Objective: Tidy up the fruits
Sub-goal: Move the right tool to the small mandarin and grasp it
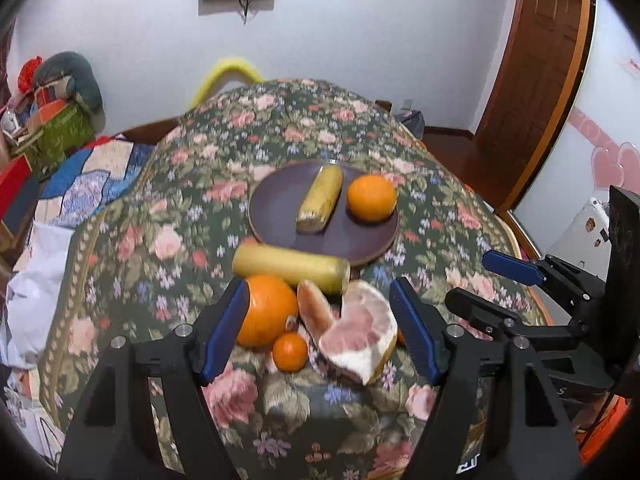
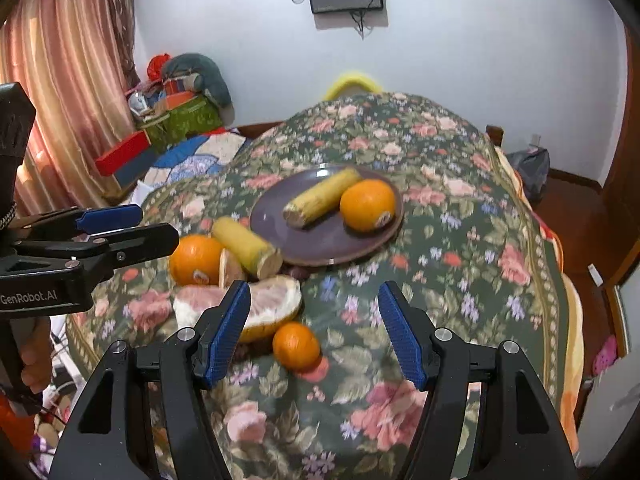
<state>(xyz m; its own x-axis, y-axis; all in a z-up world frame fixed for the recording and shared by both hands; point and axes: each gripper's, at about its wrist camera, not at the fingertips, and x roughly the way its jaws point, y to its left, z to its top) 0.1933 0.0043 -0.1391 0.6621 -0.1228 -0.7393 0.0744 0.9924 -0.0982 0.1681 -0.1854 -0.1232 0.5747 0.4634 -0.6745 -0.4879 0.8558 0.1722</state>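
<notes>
A purple plate (image 1: 280, 200) (image 2: 276, 208) on the floral cloth carries a yellow corn-like piece (image 1: 320, 200) (image 2: 320, 196) and an orange (image 1: 371, 198) (image 2: 367, 205). In front of the plate lie a second yellow piece (image 1: 288, 266) (image 2: 246, 246), a large orange (image 1: 268, 312) (image 2: 194, 258), pomelo wedges (image 1: 360, 332) (image 2: 276, 300) and a small mandarin (image 1: 290, 352) (image 2: 296, 346). My left gripper (image 1: 320, 286) (image 2: 132, 224) hovers open above this pile, holding nothing. To its right, my right gripper (image 2: 313, 286) (image 1: 472, 278) is open and empty, with the mandarin framed between its fingers farther off.
The floral cloth (image 2: 460, 240) drapes over a rounded table whose edges fall away on all sides. A quilt and stacked boxes (image 2: 180, 120) lie to the left by a curtain. A wooden door (image 1: 540, 60) stands right; a yellow chair back (image 1: 224, 76) rises behind the table.
</notes>
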